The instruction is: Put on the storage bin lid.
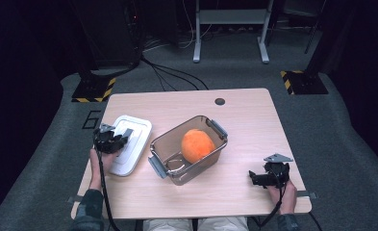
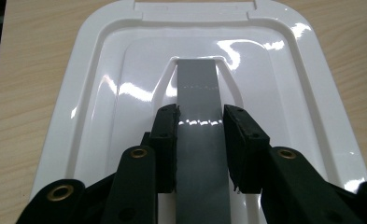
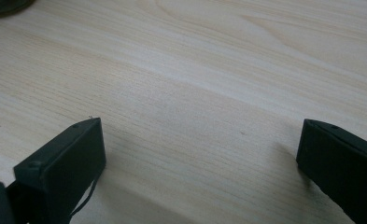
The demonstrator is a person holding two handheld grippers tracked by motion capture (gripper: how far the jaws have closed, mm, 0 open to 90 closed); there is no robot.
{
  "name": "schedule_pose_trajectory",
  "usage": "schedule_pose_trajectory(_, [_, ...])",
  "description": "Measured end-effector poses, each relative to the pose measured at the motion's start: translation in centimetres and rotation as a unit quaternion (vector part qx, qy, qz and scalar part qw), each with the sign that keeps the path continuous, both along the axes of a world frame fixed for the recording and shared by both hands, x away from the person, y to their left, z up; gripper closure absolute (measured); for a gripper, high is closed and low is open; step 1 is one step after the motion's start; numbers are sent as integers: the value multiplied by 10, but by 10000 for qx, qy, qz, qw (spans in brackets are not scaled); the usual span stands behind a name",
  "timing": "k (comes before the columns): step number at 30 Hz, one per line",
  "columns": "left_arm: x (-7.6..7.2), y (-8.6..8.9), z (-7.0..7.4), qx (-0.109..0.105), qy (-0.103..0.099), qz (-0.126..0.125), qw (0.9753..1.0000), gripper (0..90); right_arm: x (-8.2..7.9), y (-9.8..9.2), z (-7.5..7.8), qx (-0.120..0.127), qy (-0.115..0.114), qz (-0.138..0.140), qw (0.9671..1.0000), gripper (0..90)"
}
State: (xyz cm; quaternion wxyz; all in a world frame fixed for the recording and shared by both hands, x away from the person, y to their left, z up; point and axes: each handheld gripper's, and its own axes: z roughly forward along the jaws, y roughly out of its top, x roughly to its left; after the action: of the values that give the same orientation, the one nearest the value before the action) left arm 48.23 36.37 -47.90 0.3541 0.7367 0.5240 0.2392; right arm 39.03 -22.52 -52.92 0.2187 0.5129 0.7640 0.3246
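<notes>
Lid work is the step in hand, as I judge it. From the high view, my left gripper (image 1: 113, 139) sits over the white lid (image 1: 129, 144), which lies flat on the table (image 1: 254, 120) just left of the clear container (image 1: 189, 149). An orange fruit (image 1: 197, 146) rests inside that container, toward its far end, and its two grey latches stick out at the ends. My right gripper (image 1: 268, 178) rests well apart, near the table's right front corner, and touches nothing.

Left gripper view: my jaws stand on either side of the grey handle strip (image 2: 200, 130) that runs down the middle of the lid (image 2: 102, 93). Both pads (image 2: 165, 144) look pressed against the strip's edges, so I take the gripper as closed on the handle (though a hairline gap on the right side I cannot rule out). The lid lies level on the wood, not lifted.

Right gripper view: my jaws stand wide apart over bare tabletop (image 3: 195, 93), holding nothing.

Next, I think, comes the lift: raise the lid straight up by its handle, carry it right over the container, and square its corners with the rim before lowering. The glossy strip may slip, so a firm squeeze matters. My right gripper could steady the container's near wall while the lid seats.
</notes>
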Motion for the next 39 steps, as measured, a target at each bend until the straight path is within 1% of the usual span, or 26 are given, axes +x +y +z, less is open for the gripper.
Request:
schedule_pose_trajectory(1, [0, 0, 1, 13, -11, -11, 10000, 666, 0, 0, 0, -3, -4, 1, 10000, 4])
schedule_pose_trajectory(2, [-1, -1, 2, -54, -42, 29, 10000, 666, 0, 0, 0, -8, -3, -3, 10000, 4])
schedule_pose_trajectory(3, [-2, -1, 4, -51, -31, 19, 10000, 666, 0, 0, 0, -11, -1, -1, 10000, 4])
schedule_pose_trajectory(8, [-4, -1, 14, -48, -146, -7, 9999, 666, 0, 0, 0, -10, -1, -5, 10000, 4])
schedule_pose_trajectory(9, [-4, -1, 16, -27, -132, -30, 9999, 666, 0, 0, 0, -12, 3, -3, 10000, 3])
schedule_pose_trajectory(10, [-5, -1, 18, -49, -133, -40, 9999, 666, 0, 0, 0, -12, 1, -3, 10000, 4])
schedule_pose_trajectory(12, [-5, -2, 21, -36, -176, -71, 9998, 666, 0, 0, 0, -8, -2, -7, 10000, 3])
schedule_pose_trajectory(13, [-5, -1, 23, -34, -149, -105, 9998, 666, 0, 0, 0, -1, 0, -7, 10000, 3])
schedule_pose_trajectory(15, [-6, -2, 27, -20, -182, -121, 9998, 666, 0, 0, 0, -2, 7, -5, 10000, 2])
schedule_pose_trajectory(16, [-6, -2, 29, -8, -167, -146, 9998, 666, 0, 0, 0, -5, 6, -4, 10000, 2])
schedule_pose_trajectory(22, [-8, -5, 40, -14, -236, -266, 9994, 666, 0, 0, 0, -4, 1, -9, 10000, 2])
schedule_pose_trajectory(23, [-8, -6, 43, -12, -225, -291, 9993, 666, 0, 0, 0, -2, 1, -8, 10000, 2])
schedule_pose_trajectory(24, [-8, -6, 43, -12, -225, -291, 9993, 666, 0, 0, 0, -2, 1, -8, 10000, 2])
schedule_pose_trajectory(27, [-9, -7, 50, 18, -276, -348, 9990, 666, 0, 0, 0, -3, 7, -8, 10000, 2])
schedule_pose_trajectory(28, [-9, -7, 52, 37, -246, -373, 9990, 666, 0, 0, 0, -2, 9, -9, 10000, 2])
schedule_pose_trajectory(30, [-10, -9, 55, 17, -302, -390, 9988, 666, 0, 0, 0, -6, 6, -7, 10000, 1])
schedule_pose_trajectory(33, [-10, -11, 60, 58, -271, -458, 9986, 666, 0, 0, 0, -6, 8, -8, 10000, 1])
schedule_pose_trajectory(34, [-10, -13, 62, 40, -292, -449, 9986, 666, 0, 0, 0, -6, 7, -9, 10000, 1])
schedule_pose_trajectory(39, [-10, -17, 72, 88, -368, -545, 9978, 666, 0, 0, 0, -5, 10, -9, 10000, 1])
